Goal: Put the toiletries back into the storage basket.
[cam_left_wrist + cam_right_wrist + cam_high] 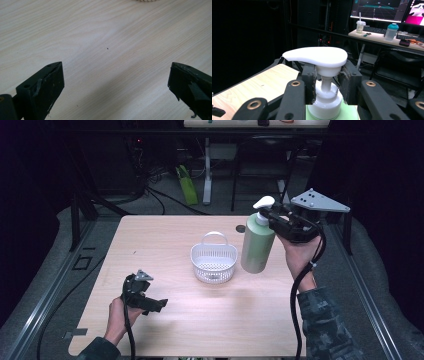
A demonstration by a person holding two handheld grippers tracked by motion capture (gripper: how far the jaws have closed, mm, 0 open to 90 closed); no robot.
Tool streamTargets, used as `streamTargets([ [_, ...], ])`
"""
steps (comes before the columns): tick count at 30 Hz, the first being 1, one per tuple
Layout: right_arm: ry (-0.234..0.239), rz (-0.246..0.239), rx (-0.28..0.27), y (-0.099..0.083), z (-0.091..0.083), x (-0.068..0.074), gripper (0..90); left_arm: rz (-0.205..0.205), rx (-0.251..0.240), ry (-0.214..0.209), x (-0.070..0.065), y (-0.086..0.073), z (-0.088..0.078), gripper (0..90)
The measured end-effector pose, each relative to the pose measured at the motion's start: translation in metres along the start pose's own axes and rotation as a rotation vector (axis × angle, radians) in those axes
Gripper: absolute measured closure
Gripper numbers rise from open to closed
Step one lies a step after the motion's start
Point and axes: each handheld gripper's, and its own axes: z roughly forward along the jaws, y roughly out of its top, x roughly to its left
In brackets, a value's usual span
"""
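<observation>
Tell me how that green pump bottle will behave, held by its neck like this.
Likely to swing: the right tool grips only the narrow white neck, and the long green pump bottle hangs below it. The smooth plastic could slip. Set down, its tall shape may tip beside the white basket.

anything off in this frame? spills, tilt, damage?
No spills. The green pump bottle hangs tilted off the table, held only by its white pump neck in the right gripper, beside the white basket. Left gripper open, pad covering frayed on both fingers.
</observation>
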Motion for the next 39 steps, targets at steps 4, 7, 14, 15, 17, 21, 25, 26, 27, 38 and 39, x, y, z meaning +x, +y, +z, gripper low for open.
streamTargets([
  [4, -0.001, -0.002, -0.006, 0.005, 0.000, 0.001, 68.3, 0.002, 0.005, 0.002, -0.001, 0.000, 0.002, 1.2],
  [7, 0.001, -0.005, -0.014, 0.008, 0.001, 0.001, 68.3, 0.010, 0.006, 0.004, -0.002, 0.000, 0.001, 1.3],
  [14, 0.005, -0.006, -0.020, 0.012, 0.002, 0.002, 68.3, 0.010, 0.011, 0.017, -0.002, 0.000, 0.002, 2.1],
  [15, 0.005, -0.012, -0.018, 0.013, 0.002, 0.002, 68.3, 0.012, 0.015, 0.020, -0.002, 0.000, 0.002, 2.5],
  [17, 0.004, -0.014, -0.019, 0.014, 0.002, 0.003, 68.3, 0.011, 0.014, 0.028, -0.002, 0.000, 0.002, 4.0],
  [21, 0.004, -0.015, -0.021, 0.016, 0.003, 0.004, 68.3, 0.011, 0.015, 0.048, -0.003, 0.002, 0.002, 6.7],
  [25, 0.009, -0.020, -0.018, 0.018, 0.004, 0.005, 68.3, 0.007, 0.023, 0.053, -0.003, 0.001, 0.003, 6.7],
  [26, 0.009, -0.019, -0.019, 0.019, 0.005, 0.006, 68.4, 0.011, 0.025, 0.054, -0.003, 0.001, 0.003, 6.9],
  [27, 0.010, -0.022, -0.019, 0.019, 0.006, 0.006, 68.3, 0.012, 0.028, 0.057, -0.003, 0.001, 0.003, 7.1],
  [38, 0.029, -0.034, -0.035, 0.026, 0.014, 0.013, 68.4, 0.021, 0.041, 0.076, -0.004, 0.002, 0.005, 7.1],
  [39, 0.032, -0.035, -0.036, 0.026, 0.015, 0.014, 68.4, 0.020, 0.038, 0.076, -0.004, 0.003, 0.005, 7.1],
])
